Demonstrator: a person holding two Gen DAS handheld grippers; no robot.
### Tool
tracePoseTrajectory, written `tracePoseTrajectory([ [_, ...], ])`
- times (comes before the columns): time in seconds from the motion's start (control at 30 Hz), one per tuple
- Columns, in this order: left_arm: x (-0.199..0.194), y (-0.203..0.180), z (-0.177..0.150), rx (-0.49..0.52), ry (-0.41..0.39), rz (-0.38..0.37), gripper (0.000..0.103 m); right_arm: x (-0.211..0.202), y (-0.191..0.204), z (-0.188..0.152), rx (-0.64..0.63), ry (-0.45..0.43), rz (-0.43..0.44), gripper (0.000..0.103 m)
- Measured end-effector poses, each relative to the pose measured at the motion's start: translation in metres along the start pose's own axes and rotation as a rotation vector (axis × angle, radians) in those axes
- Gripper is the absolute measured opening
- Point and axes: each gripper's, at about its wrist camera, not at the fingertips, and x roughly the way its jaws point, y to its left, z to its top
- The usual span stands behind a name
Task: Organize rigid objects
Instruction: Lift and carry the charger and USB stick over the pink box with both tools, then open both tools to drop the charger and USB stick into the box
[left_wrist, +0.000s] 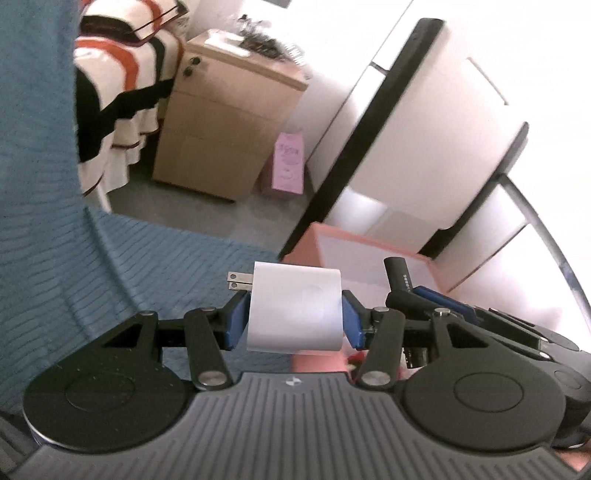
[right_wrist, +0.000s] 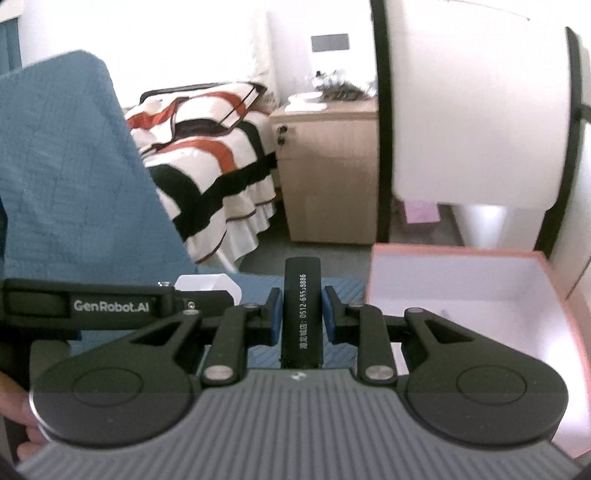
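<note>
My left gripper (left_wrist: 294, 317) is shut on a white plug adapter (left_wrist: 295, 306) whose two metal prongs point left, held above the blue quilt. My right gripper (right_wrist: 300, 314) is shut on a black lighter-like stick (right_wrist: 302, 317) with white printed numbers, held upright. A pink-rimmed open box (right_wrist: 461, 284) with a white inside sits just right of the right gripper; in the left wrist view the box (left_wrist: 369, 254) lies behind the adapter. The right gripper and its black stick (left_wrist: 397, 277) show at the right of the left wrist view. The adapter (right_wrist: 207, 286) peeks out behind the left gripper in the right wrist view.
A blue quilted cover (left_wrist: 155, 266) lies under both grippers. A wooden bedside cabinet (left_wrist: 221, 122) stands on the floor beside a striped bed (right_wrist: 207, 155). A pink carton (left_wrist: 288, 162) stands by the cabinet. A white, black-edged frame (left_wrist: 424, 122) rises behind the box.
</note>
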Motion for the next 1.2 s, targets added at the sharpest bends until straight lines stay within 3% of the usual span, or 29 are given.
tracePoseTrajectory([
  [0.3, 0.016, -0.071, 0.011, 0.04, -0.01, -0.055, 0.058, -0.027, -0.052, 0.005, 0.03, -0.013, -0.067, 0.026],
  [0.57, 0.064, -0.118, -0.01, 0.063, 0.036, -0.078, 0.058, -0.031, -0.107, -0.02, 0.079, 0.023, -0.125, 0.026],
  [0.93, 0.136, -0.138, -0.063, 0.08, 0.167, -0.062, 0.058, -0.005, -0.165, -0.083, 0.186, 0.176, -0.164, 0.026],
  [1.2, 0.158, -0.129, -0.084, 0.073, 0.237, -0.053, 0.059, 0.024, -0.181, -0.109, 0.246, 0.273, -0.158, 0.026],
])
